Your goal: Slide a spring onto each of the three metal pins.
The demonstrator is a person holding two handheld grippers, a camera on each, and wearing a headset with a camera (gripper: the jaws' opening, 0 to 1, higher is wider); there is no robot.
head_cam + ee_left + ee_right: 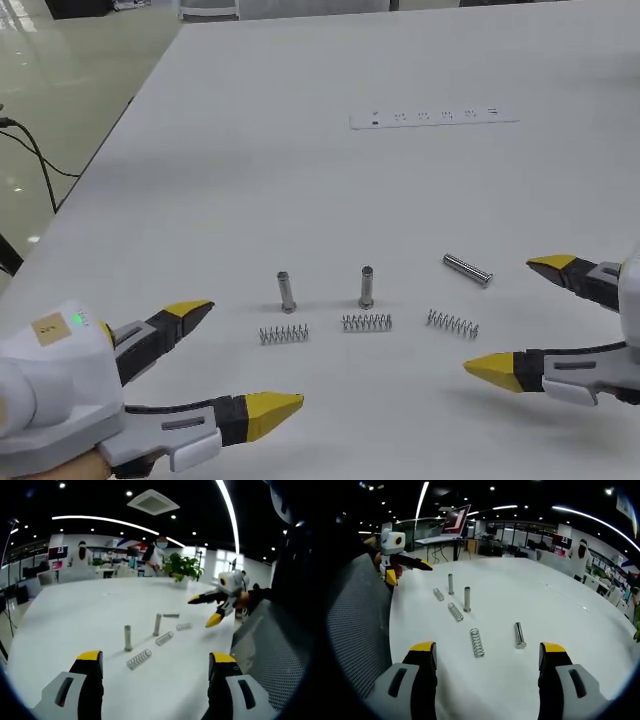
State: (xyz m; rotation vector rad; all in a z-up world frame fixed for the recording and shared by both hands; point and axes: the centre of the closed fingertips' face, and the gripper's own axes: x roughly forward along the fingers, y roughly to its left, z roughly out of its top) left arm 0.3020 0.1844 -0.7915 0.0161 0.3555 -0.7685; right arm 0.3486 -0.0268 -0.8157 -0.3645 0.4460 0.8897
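Three metal pins sit on the white table: the left pin (285,291) and middle pin (366,286) stand upright, the right pin (467,270) lies flat. In front of each lies a loose spring: left spring (284,334), middle spring (366,322), right spring (452,323). My left gripper (240,360) hovers open at the near left, short of the left spring (138,659) and left pin (128,637). My right gripper (525,315) is open at the right, facing the right spring (477,642) and the lying pin (519,634). Nothing is between either pair of jaws.
A white power strip (433,117) lies far back on the table (300,180). The table's left edge runs diagonally, with floor and black cables (35,160) beyond. People and desks stand in the background of the gripper views.
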